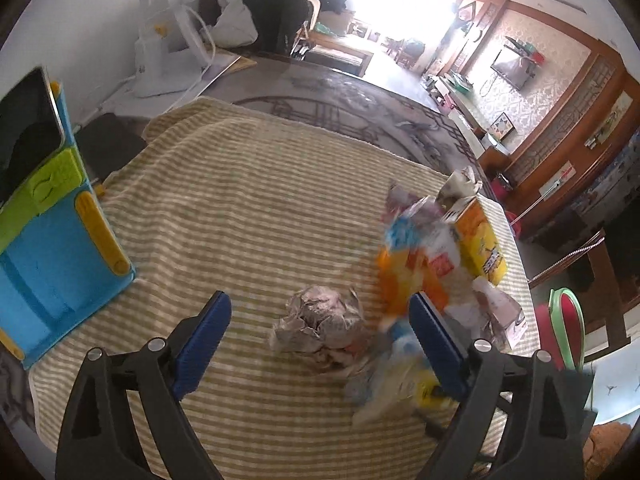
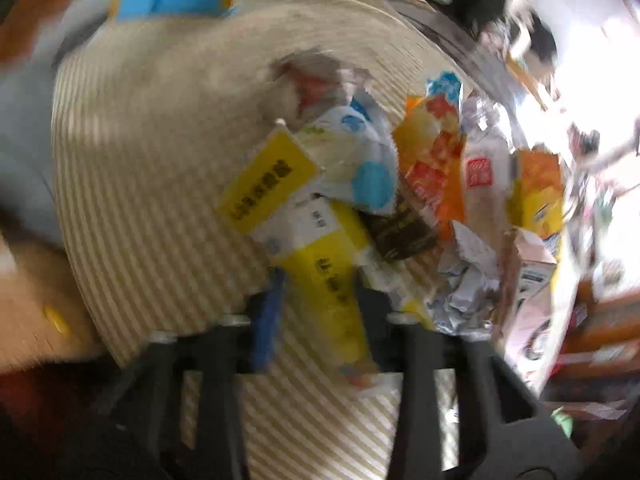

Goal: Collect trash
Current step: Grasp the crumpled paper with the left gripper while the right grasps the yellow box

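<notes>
Left wrist view, going left to right: a blue plastic stand with green and yellow parts is seen at the far left, sitting on the striped cloth that covers the table. The left gripper is held wide open above the cloth, blue pads spread apart and nothing caught between them. A crumpled paper ball is lying on the cloth right in the gap between the fingers, not touched by either one as far as can be told. Just right of it, a blurry heap of wrappers is piled up, and a yellow carton is standing at the cloth's right edge behind them.

The right wrist view is pretty smeared. The same cloth is seen on the left, then a yellow packet which is clamped between the fingers of the right gripper, with a second yellow label above it. Further right, a white and blue wrapper, an orange wrapper and some crumpled white paper are spotted in the same pile.
</notes>
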Action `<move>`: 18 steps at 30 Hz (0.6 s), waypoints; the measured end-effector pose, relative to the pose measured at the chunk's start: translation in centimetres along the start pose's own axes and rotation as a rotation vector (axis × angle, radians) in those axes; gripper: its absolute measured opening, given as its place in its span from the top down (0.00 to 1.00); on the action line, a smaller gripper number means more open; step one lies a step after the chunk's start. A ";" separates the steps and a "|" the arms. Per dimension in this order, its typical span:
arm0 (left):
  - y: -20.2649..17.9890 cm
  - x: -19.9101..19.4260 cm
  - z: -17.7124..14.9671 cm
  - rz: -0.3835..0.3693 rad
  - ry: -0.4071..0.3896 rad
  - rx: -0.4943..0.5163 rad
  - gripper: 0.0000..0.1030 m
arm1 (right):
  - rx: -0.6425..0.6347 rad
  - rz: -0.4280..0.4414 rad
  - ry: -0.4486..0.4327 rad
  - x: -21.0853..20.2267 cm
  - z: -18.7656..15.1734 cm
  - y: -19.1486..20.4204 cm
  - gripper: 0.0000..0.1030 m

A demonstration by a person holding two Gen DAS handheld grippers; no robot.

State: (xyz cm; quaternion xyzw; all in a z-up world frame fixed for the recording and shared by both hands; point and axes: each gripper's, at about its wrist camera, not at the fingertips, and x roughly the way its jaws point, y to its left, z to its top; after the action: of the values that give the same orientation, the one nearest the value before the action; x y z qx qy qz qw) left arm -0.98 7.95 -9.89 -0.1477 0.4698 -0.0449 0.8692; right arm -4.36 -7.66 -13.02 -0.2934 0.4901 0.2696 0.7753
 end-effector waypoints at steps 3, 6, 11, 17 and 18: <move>0.7 0.7 -0.3 -0.002 0.029 0.002 0.16 | 0.197 0.072 -0.014 -0.3 1.1 -3.5 0.90; 0.7 1.6 -0.6 0.001 0.053 0.022 0.16 | 0.386 0.187 -0.073 -1.9 1.0 -7.1 0.91; 0.2 3.6 -0.6 -0.035 0.099 0.027 0.16 | 0.562 0.267 -0.161 -4.9 -0.7 -10.2 0.91; -2.3 6.0 -0.2 -0.062 0.128 0.089 0.16 | 0.617 0.266 -0.162 -5.6 -1.7 -8.4 0.90; -2.6 6.3 -0.1 -0.050 0.129 0.104 0.16 | 0.610 0.240 -0.149 -5.4 -1.8 -8.1 0.90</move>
State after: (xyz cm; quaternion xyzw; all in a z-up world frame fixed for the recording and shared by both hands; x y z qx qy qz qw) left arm 2.58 4.05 -14.24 -0.1106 0.5181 -0.1004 0.8422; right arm -1.71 -15.20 -7.17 0.0326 0.5212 0.2208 0.8238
